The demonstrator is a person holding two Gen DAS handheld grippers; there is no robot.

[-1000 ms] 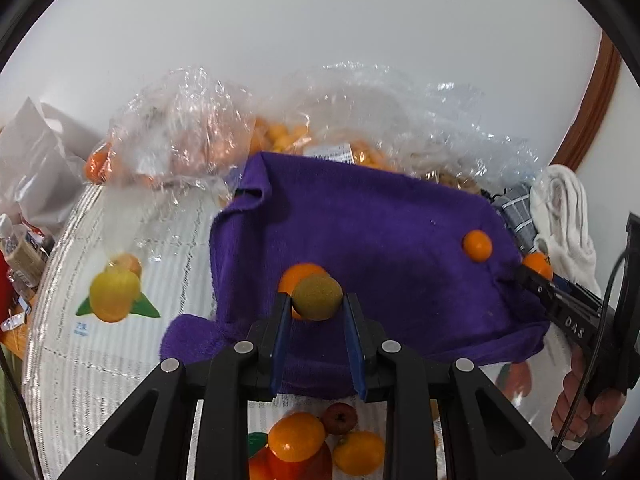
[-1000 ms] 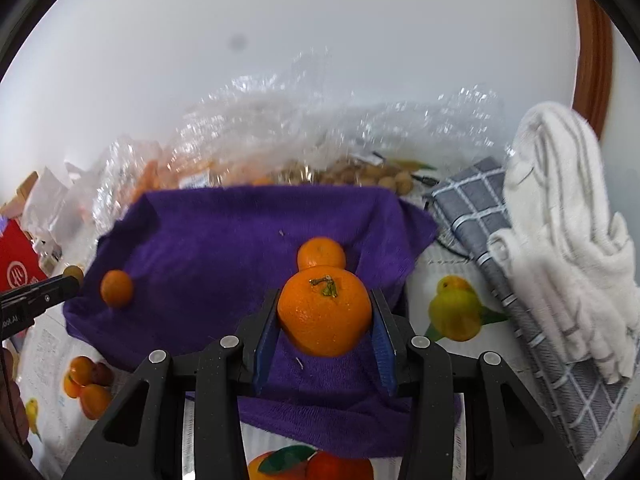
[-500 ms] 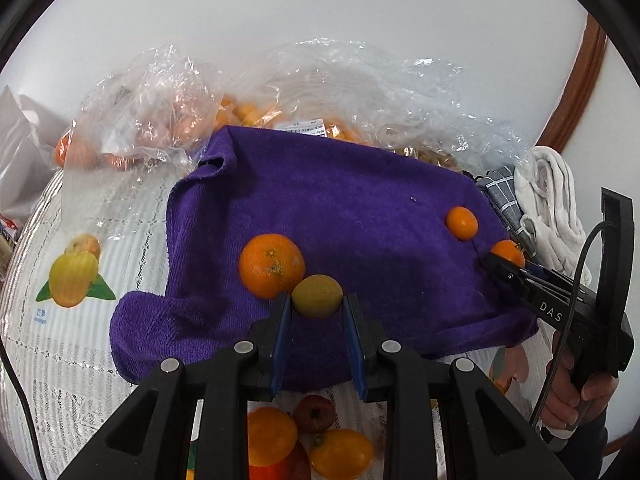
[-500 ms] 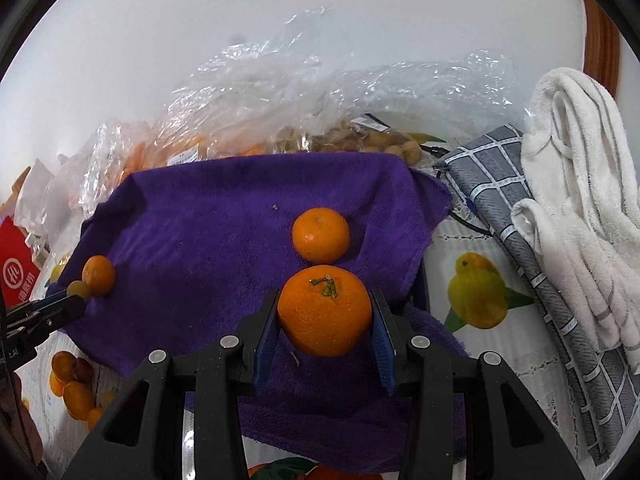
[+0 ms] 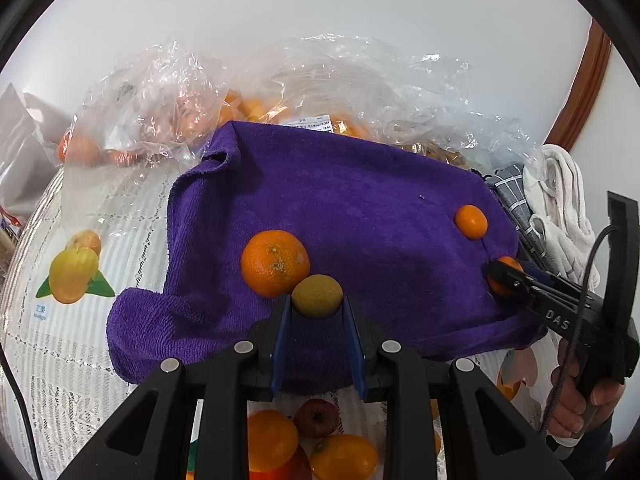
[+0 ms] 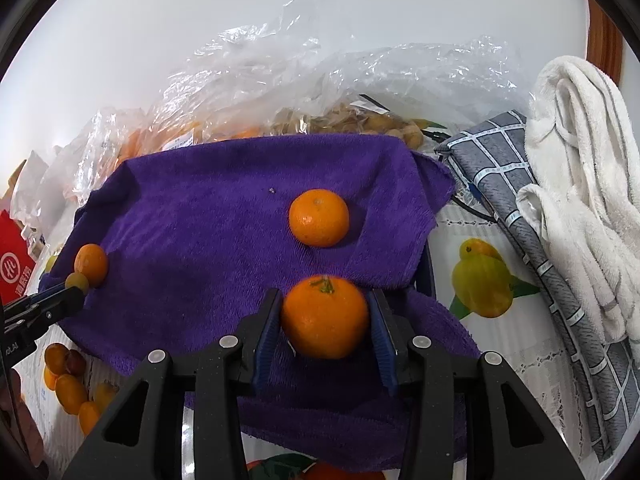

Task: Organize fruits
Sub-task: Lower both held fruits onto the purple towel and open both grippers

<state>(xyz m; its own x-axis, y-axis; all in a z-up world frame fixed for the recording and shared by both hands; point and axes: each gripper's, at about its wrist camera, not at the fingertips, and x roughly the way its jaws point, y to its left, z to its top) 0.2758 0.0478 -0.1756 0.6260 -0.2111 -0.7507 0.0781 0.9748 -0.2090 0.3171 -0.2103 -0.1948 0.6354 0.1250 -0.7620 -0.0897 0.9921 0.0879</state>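
A purple towel (image 5: 360,208) lies spread on the table; it also shows in the right wrist view (image 6: 208,216). My left gripper (image 5: 317,304) is shut on a small green-yellow fruit (image 5: 317,295), low over the towel's near edge, right beside a large orange (image 5: 275,262). My right gripper (image 6: 325,320) is shut on an orange with a stem (image 6: 325,322) over the towel's near right part. Another orange (image 6: 319,217) lies on the towel just beyond it, also visible in the left wrist view (image 5: 471,221).
Clear plastic bags of fruit (image 5: 248,92) sit behind the towel. A grey checked cloth (image 6: 532,216) and a white towel (image 6: 580,168) lie to the right. The tablecloth (image 5: 72,272) has printed fruit pictures. A red box (image 6: 14,268) is at the far left.
Both grippers have come lower and closer to the towel with their fruit still held. The large orange now sits right beside the left gripper's fruit.
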